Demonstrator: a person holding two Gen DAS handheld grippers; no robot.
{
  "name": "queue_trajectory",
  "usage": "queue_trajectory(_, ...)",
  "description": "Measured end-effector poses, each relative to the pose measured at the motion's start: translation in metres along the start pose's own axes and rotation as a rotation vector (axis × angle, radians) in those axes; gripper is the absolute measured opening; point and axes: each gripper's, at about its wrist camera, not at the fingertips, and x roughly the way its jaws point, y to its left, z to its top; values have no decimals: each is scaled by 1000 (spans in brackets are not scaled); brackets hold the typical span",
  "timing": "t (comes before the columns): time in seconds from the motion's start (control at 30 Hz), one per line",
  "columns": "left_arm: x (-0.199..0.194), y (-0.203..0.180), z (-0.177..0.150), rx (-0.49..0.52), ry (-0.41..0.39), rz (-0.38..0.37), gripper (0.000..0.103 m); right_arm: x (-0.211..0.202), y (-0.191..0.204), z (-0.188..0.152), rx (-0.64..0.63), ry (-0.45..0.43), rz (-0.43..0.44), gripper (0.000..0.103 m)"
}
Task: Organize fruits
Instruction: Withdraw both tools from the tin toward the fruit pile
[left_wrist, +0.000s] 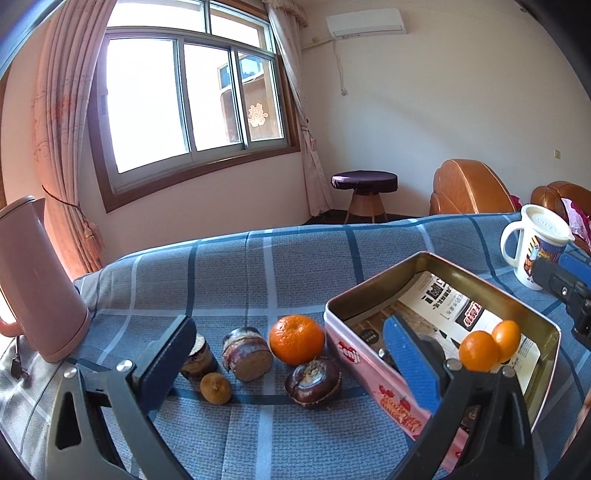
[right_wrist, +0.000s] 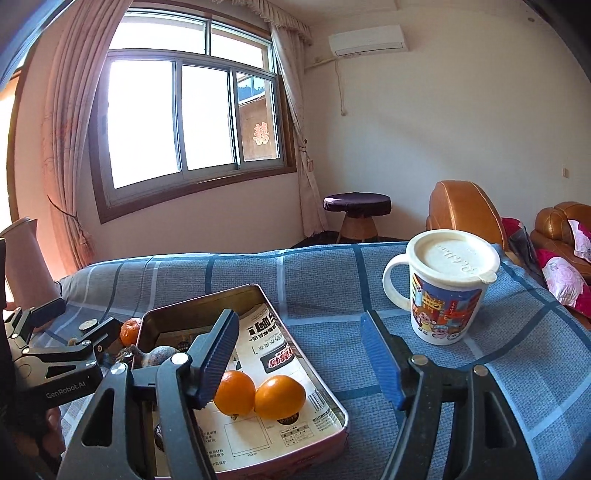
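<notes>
Two glossy orange fruits (right_wrist: 258, 395) lie touching in the metal tin (right_wrist: 332, 402), just beside the right gripper (right_wrist: 299, 365), jaws apart and empty. The left gripper (left_wrist: 295, 354) gapes around a tangerine (left_wrist: 296, 339) and dark, perhaps dried, fruits (left_wrist: 313, 384).

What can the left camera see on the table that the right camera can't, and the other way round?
Only the left camera shows the dried brown fruit and sliced dark piece on the blue cloth. Only the right shows the whole lidded mug. Both show the tin box holding two small oranges, plus the big orange outside.
</notes>
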Motion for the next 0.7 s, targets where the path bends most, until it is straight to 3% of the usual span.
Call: queue_trajectory(0.7,3,51,-16,-83,88,15,103,-18,0,-6,42,-56,-111,69)
